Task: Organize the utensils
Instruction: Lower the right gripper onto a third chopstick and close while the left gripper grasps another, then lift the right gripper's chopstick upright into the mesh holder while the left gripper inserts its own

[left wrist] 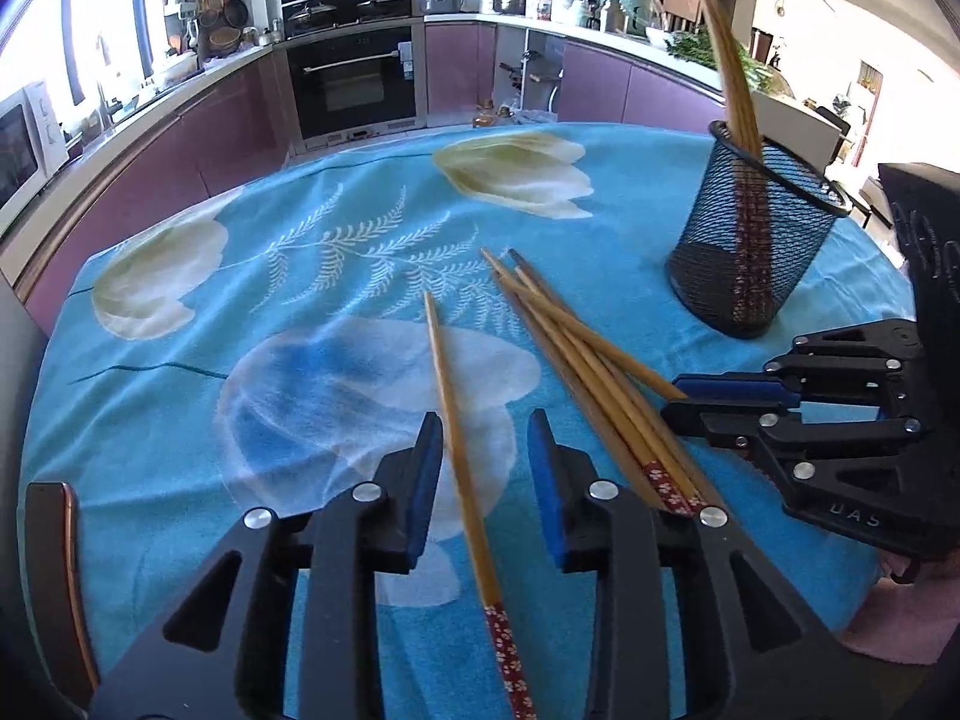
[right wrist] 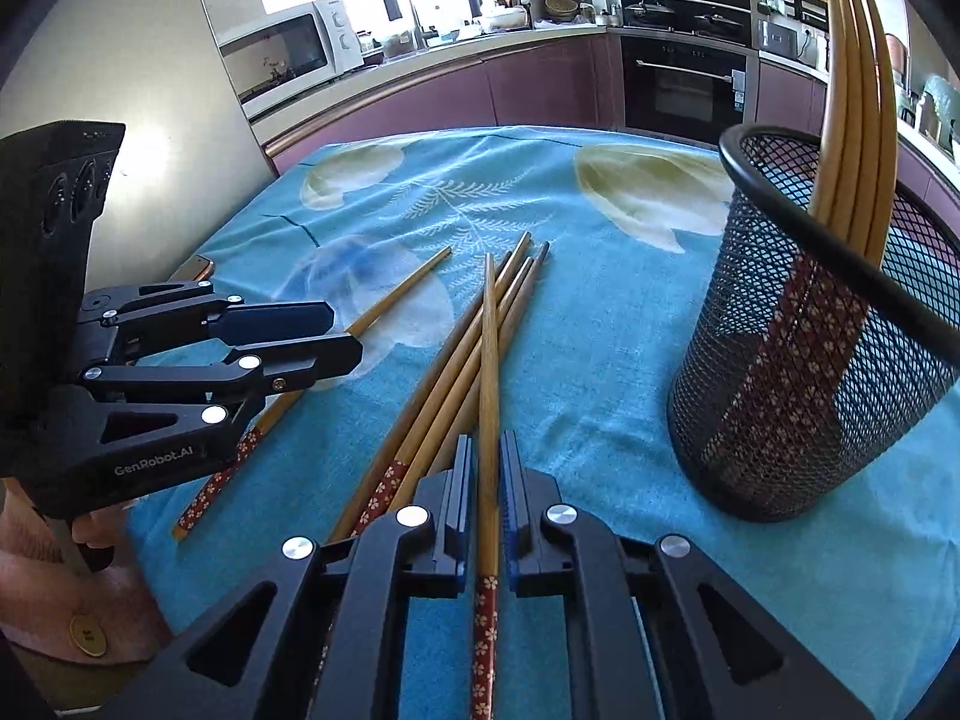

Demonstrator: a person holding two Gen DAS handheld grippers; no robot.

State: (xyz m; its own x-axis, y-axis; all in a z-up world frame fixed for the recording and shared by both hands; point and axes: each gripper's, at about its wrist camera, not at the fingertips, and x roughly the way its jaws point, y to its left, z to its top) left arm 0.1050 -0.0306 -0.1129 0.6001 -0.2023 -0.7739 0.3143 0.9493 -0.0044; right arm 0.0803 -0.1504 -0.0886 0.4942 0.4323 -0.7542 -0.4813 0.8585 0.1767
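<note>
Wooden chopsticks with red flowered ends lie on the blue cloth. My left gripper (left wrist: pixel 486 426) is open astride a single chopstick (left wrist: pixel 456 420), which lies between its jaws untouched. My right gripper (right wrist: pixel 487 450) is shut on one chopstick (right wrist: pixel 489 360) at the near end of a pile of several (right wrist: pixel 456 354). The pile also shows in the left wrist view (left wrist: pixel 576 354), with the right gripper (left wrist: pixel 678 405) at its right. A black mesh holder (left wrist: pixel 750 228) stands at the right with several chopsticks (right wrist: pixel 852 120) upright in it. The left gripper shows in the right wrist view (right wrist: pixel 342 336).
The table wears a blue flowered cloth (left wrist: pixel 300 276). A brown phone-like object (left wrist: pixel 57 570) lies at its left edge. Purple kitchen cabinets, an oven (left wrist: pixel 354 78) and a microwave (right wrist: pixel 288 54) stand behind the table.
</note>
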